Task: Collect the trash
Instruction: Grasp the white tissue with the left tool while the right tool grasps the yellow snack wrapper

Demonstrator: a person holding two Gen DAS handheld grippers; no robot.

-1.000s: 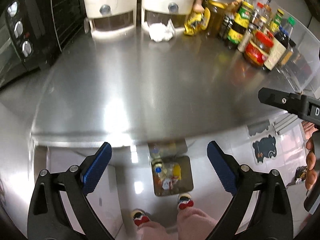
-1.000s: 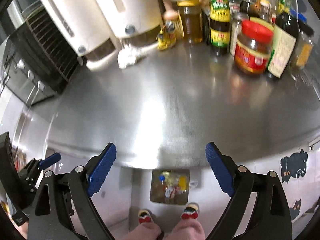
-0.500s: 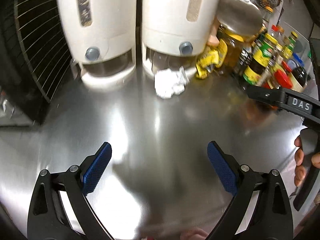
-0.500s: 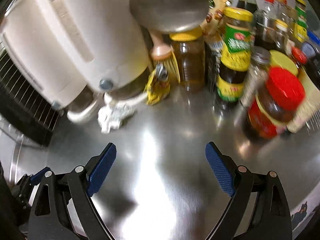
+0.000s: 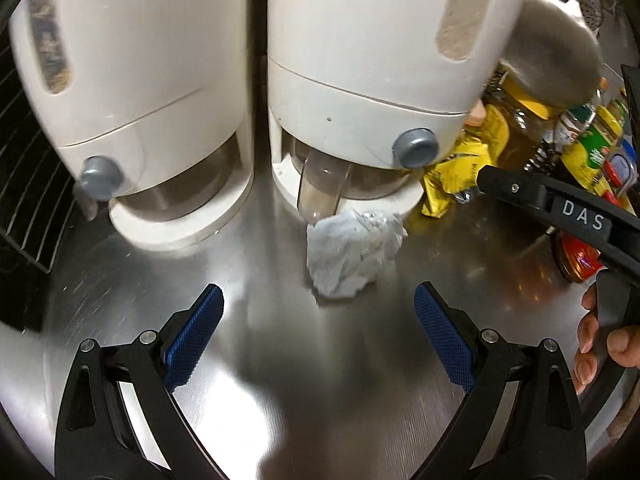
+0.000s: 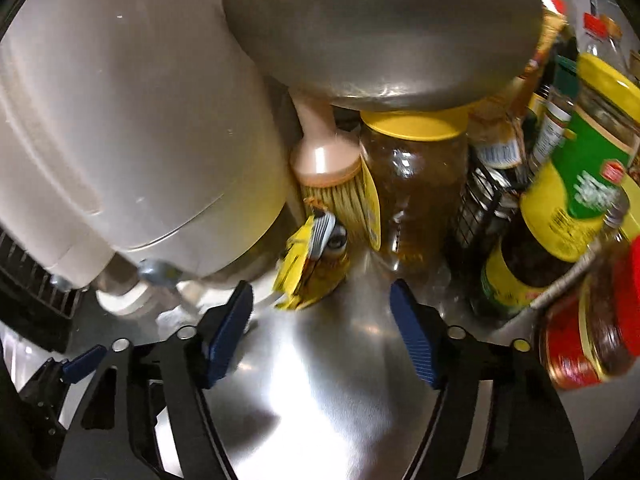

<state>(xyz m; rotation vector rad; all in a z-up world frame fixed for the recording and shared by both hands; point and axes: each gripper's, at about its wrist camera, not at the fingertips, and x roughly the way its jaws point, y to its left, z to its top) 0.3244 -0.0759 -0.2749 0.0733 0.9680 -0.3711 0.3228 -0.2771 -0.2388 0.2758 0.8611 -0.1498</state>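
Observation:
A crumpled white paper tissue (image 5: 352,254) lies on the steel counter (image 5: 280,360) in front of the right white dispenser (image 5: 368,64). My left gripper (image 5: 318,332) is open and empty, a short way in front of the tissue. A crumpled yellow wrapper (image 6: 310,266) lies against the dispenser (image 6: 132,120) and a brush (image 6: 332,176); it also shows in the left wrist view (image 5: 456,176). My right gripper (image 6: 320,328) is open and empty, just in front of the wrapper. Its side shows in the left wrist view.
Two white dispensers stand at the back, the left one (image 5: 132,80) beside a black wire rack (image 5: 24,184). Jars and bottles (image 6: 568,208) crowd the right, with a red-lidded jar (image 6: 592,332) nearest. A steel bowl (image 6: 380,28) rests on an oil jar (image 6: 416,192).
Both grippers have moved forward from the counter's front edge over the counter, the left toward the tissue, the right toward the yellow wrapper. Both stay open.

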